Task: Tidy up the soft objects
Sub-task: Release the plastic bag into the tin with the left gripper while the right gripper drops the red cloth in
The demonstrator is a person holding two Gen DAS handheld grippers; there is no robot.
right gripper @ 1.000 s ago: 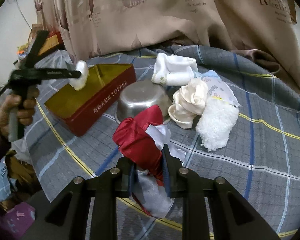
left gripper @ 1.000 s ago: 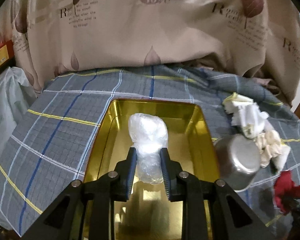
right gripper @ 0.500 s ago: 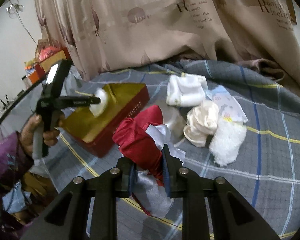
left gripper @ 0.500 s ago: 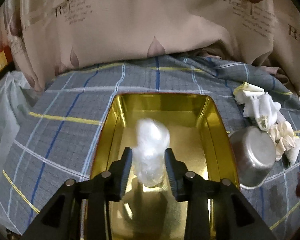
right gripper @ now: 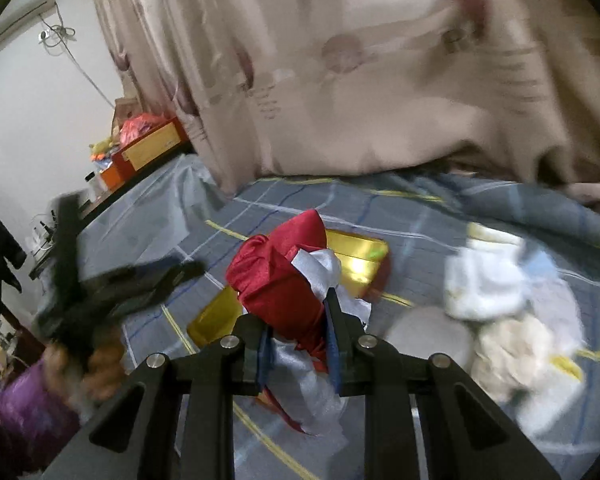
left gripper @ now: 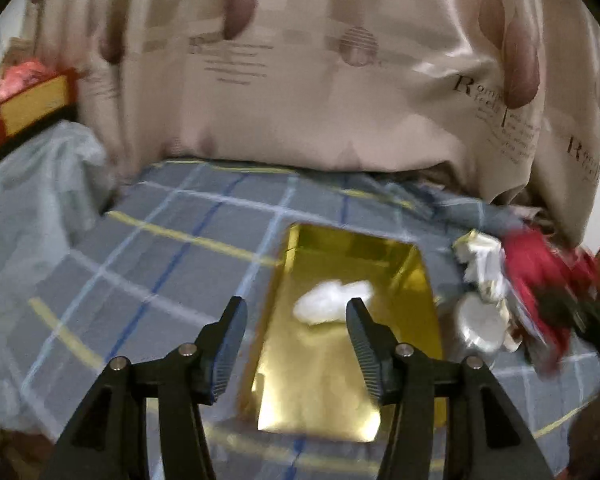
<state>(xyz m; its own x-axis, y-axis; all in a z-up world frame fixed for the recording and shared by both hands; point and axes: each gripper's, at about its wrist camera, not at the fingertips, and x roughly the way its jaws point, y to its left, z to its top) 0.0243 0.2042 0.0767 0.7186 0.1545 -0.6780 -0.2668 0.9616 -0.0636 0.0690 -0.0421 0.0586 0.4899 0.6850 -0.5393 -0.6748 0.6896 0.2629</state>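
A gold-lined tin box lies open on the plaid cloth, and its gold rim shows in the right wrist view. A white crumpled bag lies inside it. My left gripper is open and empty, raised above the box's near left side. My right gripper is shut on a red and white cloth bundle, held in the air near the box; the bundle also shows blurred in the left wrist view.
A steel bowl sits right of the box, with white socks and a cream scrunchie beside it. A beige curtain hangs behind the table. A red and yellow box stands at far left.
My left gripper opened, let the white bag drop into the box, and pulled back and up. My right gripper carried the red bundle left toward the box.
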